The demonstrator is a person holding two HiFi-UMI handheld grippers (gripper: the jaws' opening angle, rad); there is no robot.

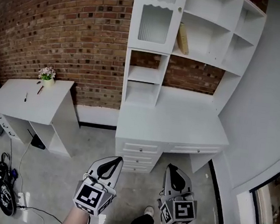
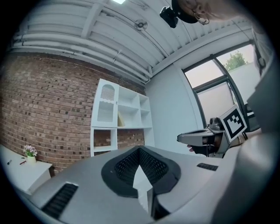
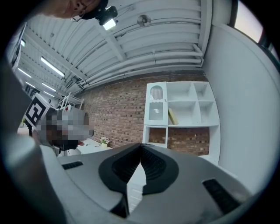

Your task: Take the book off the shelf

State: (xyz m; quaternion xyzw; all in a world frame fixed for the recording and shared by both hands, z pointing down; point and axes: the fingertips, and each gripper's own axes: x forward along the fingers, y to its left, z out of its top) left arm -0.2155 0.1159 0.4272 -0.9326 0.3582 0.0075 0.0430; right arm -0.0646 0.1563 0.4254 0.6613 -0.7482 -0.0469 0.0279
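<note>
A tan book (image 1: 183, 38) leans upright in an upper compartment of the white shelf unit (image 1: 212, 21) above the desk. It also shows small in the left gripper view as the book (image 2: 119, 119) and in the right gripper view as the book (image 3: 172, 116). My left gripper (image 1: 118, 159) and right gripper (image 1: 171, 166) are held low in front of the desk, far from the shelf. Both point toward it. Each one's jaws meet at the tip with nothing between them, as seen at the left gripper (image 2: 140, 148) and the right gripper (image 3: 141, 145).
The white desk (image 1: 171, 123) with drawers (image 1: 139, 148) stands against a brick wall. A lower white side table (image 1: 30, 98) at the left carries a small flower pot (image 1: 47, 74). Cables and a dark device (image 1: 3, 191) lie on the floor at the left. A window is at the right.
</note>
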